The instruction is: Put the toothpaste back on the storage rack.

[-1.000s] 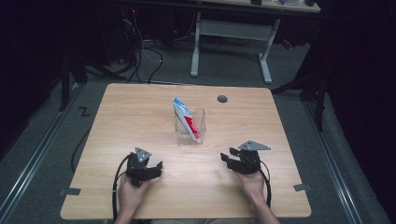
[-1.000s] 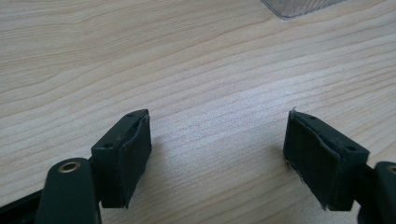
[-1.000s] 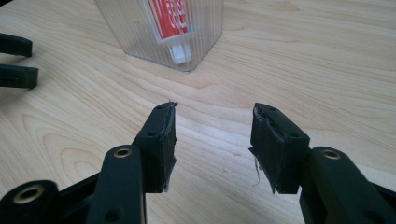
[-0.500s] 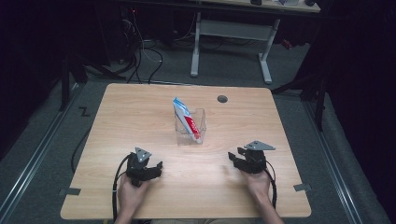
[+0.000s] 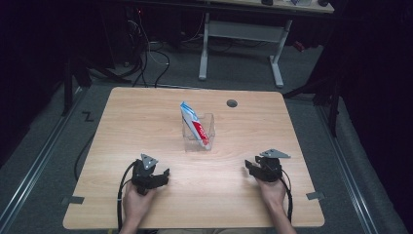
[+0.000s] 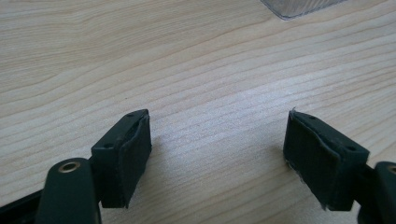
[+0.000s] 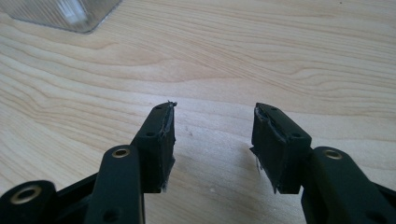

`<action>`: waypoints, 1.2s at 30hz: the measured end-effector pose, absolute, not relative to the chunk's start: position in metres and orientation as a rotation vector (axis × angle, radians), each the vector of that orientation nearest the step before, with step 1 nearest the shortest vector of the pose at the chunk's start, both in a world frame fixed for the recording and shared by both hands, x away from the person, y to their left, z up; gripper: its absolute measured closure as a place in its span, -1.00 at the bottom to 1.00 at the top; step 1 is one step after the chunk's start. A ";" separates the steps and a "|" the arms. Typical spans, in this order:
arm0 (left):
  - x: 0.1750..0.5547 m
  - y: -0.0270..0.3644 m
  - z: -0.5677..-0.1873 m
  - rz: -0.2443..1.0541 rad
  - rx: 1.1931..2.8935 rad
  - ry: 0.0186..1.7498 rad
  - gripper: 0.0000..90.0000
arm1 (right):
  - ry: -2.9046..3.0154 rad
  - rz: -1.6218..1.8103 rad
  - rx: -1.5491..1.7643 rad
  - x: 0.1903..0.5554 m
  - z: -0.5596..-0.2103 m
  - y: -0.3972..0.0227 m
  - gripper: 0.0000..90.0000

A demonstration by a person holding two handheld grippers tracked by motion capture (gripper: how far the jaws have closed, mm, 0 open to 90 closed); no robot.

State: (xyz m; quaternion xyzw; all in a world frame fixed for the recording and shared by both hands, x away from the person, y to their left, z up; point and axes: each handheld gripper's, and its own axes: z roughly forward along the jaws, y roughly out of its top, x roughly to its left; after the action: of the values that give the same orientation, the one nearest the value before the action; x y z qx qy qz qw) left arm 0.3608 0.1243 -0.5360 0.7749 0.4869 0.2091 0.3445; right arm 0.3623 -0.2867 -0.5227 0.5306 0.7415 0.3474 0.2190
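A clear plastic box (image 5: pixel 198 132) stands mid-table, and a white, blue and red tube (image 5: pixel 195 126) leans in it, sticking out at the top. My left gripper (image 5: pixel 163 174) rests low at the front left of the wooden table (image 5: pixel 146 117), open, with bare wood between its pads (image 6: pixel 133 149). At the front right my right gripper (image 5: pixel 249 167) is also open and holds nothing; its pads (image 7: pixel 164 140) stand apart just over the wood. A corner of the clear box (image 6: pixel 299 5) shows at the top of the left gripper view, and the box corner (image 7: pixel 60 16) shows top left in the right gripper view.
A round cable hole (image 5: pixel 232 103) sits near the table's far edge. Beyond the table are a white desk frame (image 5: pixel 243 34) and cables on a dark floor. Tape marks (image 5: pixel 72 200) lie at the front corners.
My right gripper has moved toward the front right of the table and come lower. The left gripper, box and tube have not moved.
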 end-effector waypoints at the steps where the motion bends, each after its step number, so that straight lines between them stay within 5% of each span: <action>1: 0.361 0.124 -0.536 0.543 2.013 1.264 -0.47 | 2.049 0.961 1.469 0.362 -0.523 -0.287 0.10; 36: 0.361 0.123 -0.536 0.551 2.008 1.273 -0.46 | 2.050 0.865 1.461 0.361 -0.531 -0.281 -0.24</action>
State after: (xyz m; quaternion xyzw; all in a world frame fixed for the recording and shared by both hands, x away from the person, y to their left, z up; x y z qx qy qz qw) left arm 0.3610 0.1232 -0.5362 0.7727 0.4899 0.2120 0.3436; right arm 0.3607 -0.2807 -0.5312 0.5333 0.7480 0.3157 0.2377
